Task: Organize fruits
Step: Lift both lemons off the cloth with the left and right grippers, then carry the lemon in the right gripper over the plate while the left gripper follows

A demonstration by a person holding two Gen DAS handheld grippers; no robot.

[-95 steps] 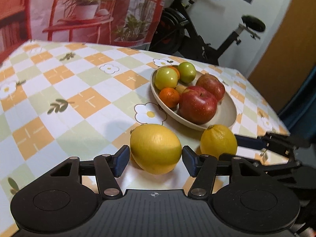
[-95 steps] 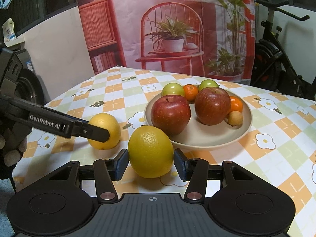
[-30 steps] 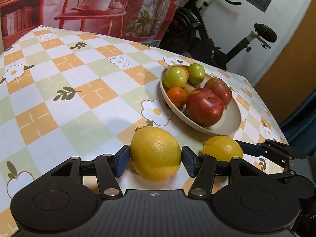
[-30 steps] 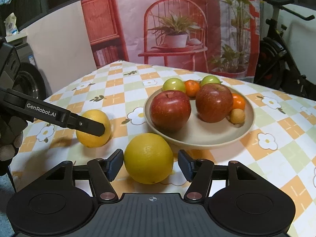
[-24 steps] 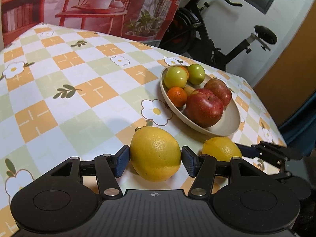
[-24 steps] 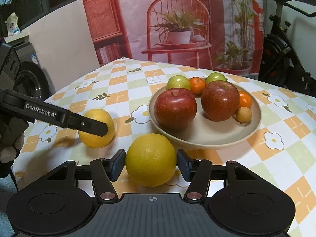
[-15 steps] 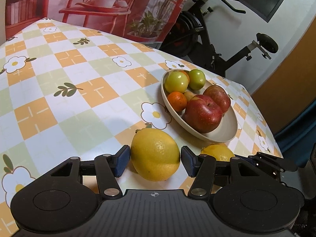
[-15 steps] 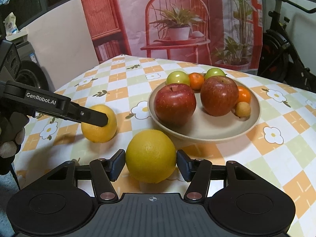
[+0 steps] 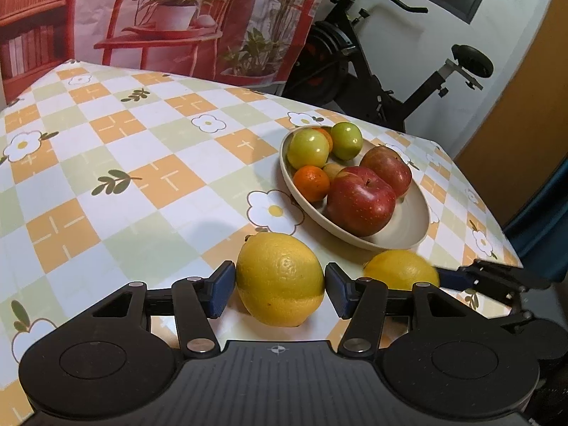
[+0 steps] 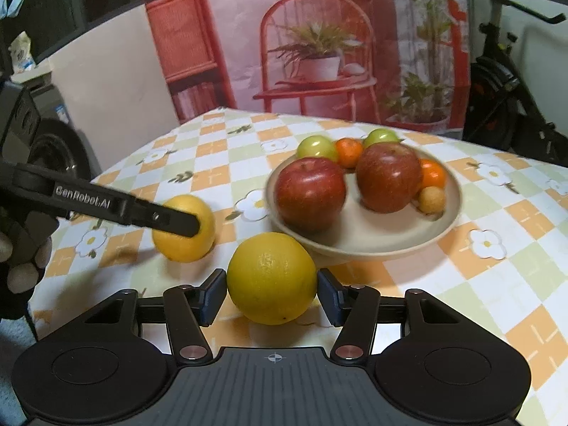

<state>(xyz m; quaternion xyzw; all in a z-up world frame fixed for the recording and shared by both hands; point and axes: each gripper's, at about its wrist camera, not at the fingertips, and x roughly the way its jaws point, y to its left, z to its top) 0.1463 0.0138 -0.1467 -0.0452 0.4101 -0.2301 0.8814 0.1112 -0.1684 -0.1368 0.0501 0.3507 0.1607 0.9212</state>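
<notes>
My left gripper (image 9: 279,287) is shut on a yellow lemon (image 9: 280,278), held just above the checked tablecloth. My right gripper (image 10: 272,293) is shut on a second yellow lemon (image 10: 272,277), also lifted a little. Each lemon shows in the other view, the left one (image 10: 184,229) and the right one (image 9: 401,270). A beige bowl (image 9: 408,227) beyond them holds two red apples (image 9: 360,200), two green apples (image 9: 307,149), small oranges (image 9: 311,183) and a small tan fruit. In the right wrist view the bowl (image 10: 372,238) lies just behind my lemon.
The table has a flower-patterned checked cloth (image 9: 124,163). An exercise bike (image 9: 390,81) stands past the far edge. A red printed backdrop (image 10: 312,35) hangs behind. A white panel (image 10: 106,81) and a machine stand at the left.
Both grippers have risen a little with their lemons and tilted, so the bowl sits farther off in both views. Both grips are unchanged.
</notes>
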